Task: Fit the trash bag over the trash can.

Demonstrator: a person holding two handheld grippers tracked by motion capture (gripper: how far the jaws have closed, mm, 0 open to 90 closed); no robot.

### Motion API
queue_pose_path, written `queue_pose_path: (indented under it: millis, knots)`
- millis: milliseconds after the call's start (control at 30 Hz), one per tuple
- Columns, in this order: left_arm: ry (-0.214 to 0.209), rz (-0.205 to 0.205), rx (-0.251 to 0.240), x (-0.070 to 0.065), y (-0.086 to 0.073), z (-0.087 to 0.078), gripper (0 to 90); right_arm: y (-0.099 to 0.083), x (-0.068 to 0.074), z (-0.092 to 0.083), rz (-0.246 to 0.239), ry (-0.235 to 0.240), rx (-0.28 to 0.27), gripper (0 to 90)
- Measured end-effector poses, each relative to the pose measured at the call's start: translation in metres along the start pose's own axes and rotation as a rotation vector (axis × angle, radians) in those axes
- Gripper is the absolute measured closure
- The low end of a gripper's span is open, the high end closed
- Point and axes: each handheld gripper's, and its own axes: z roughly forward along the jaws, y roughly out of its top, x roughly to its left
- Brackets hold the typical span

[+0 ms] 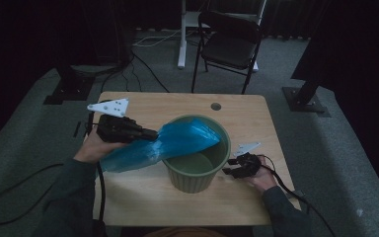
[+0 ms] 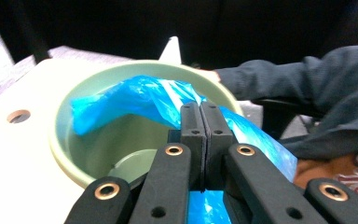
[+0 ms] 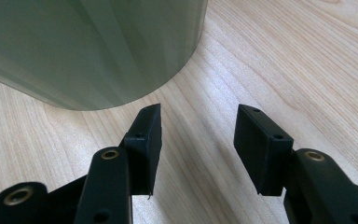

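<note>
A pale green bin (image 1: 197,175) stands in the middle of the wooden table (image 1: 143,197). A blue plastic bag (image 1: 177,138) stretches from left of the bin across its rim and over the opening. My left gripper (image 1: 150,134) is shut on the bag just left of the rim; in the left gripper view its jaws (image 2: 204,122) pinch the blue plastic bag (image 2: 135,100) above the bin (image 2: 63,149). My right gripper (image 1: 231,170) rests low on the table at the bin's right side. Its jaws (image 3: 198,133) stand open over bare wood beside the bin's wall (image 3: 88,46).
A black folding chair (image 1: 229,42) and a white table leg (image 1: 181,34) stand beyond the far edge. Cables (image 1: 10,197) trail from both grippers across the grey floor. A round hole (image 1: 215,106) marks the tabletop's far side. Black stand bases sit at both far corners.
</note>
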Motion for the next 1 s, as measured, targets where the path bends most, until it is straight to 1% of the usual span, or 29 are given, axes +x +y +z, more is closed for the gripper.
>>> queue_pose_path:
  millis: [100,133,167,367,400,433,467,500,533,567,600,633,667,767,833,933,967,1000]
  knots:
    - [0.03,-0.016,0.011,0.007,0.001,0.009,89.4,0.0,-0.001,-0.001,-0.001,-0.001,0.0,51.0]
    - [0.03,-0.016,0.011,0.007,0.001,0.009,89.4,0.0,-0.001,-0.001,-0.001,-0.001,0.0,51.0]
    - [0.058,-0.031,0.024,0.012,0.003,0.016,89.4,0.0,-0.001,-0.001,0.001,-0.001,-0.001,51.0]
    - [0.126,-0.066,0.059,0.023,0.002,0.033,89.4,0.0,0.0,-0.001,-0.001,-0.002,-0.002,51.0]
    - [0.126,-0.066,0.059,0.023,0.002,0.033,89.4,0.0,0.0,-0.001,-0.001,-0.002,-0.002,51.0]
    - [0.146,-0.076,0.067,0.026,0.002,0.037,89.4,0.0,0.0,-0.001,-0.001,-0.001,-0.002,51.0]
    - [0.153,-0.085,0.063,0.029,0.001,0.041,89.4,0.0,-0.001,-0.001,-0.001,-0.001,-0.002,51.0]
    - [0.153,-0.085,0.063,0.029,0.001,0.041,89.3,0.0,-0.001,-0.001,-0.001,-0.001,-0.002,51.0]
    - [0.168,-0.094,0.056,0.032,0.001,0.045,89.4,0.0,-0.001,-0.001,-0.003,-0.001,-0.004,51.0]
    - [0.168,-0.094,0.056,0.032,0.001,0.045,89.4,0.0,-0.001,-0.001,-0.003,-0.001,-0.004,51.0]
    - [0.189,-0.098,0.056,0.033,0.002,0.049,89.4,0.0,-0.001,-0.001,-0.003,-0.001,-0.005,51.2]
    - [0.189,-0.098,0.056,0.033,0.002,0.049,89.4,0.0,-0.001,-0.001,-0.003,-0.001,-0.005,51.2]
    - [0.21,-0.101,0.065,0.035,0.002,0.053,89.3,0.0,-0.001,-0.001,-0.001,0.001,-0.004,51.3]
    - [0.222,-0.108,0.063,0.036,0.002,0.058,89.3,0.0,-0.001,-0.002,-0.001,0.003,-0.007,51.4]
    - [0.245,-0.109,0.074,0.037,0.003,0.065,89.3,0.0,-0.001,-0.002,-0.002,0.003,-0.009,51.3]
    - [0.255,-0.106,0.096,0.037,0.002,0.074,89.3,0.0,-0.001,-0.002,-0.003,0.003,-0.008,51.4]
    - [0.255,-0.106,0.096,0.037,0.002,0.074,89.3,0.0,-0.001,-0.002,-0.003,0.003,-0.008,51.4]
    - [0.259,-0.102,0.108,0.037,0.003,0.079,89.3,0.0,-0.001,-0.002,-0.003,0.003,-0.008,51.4]
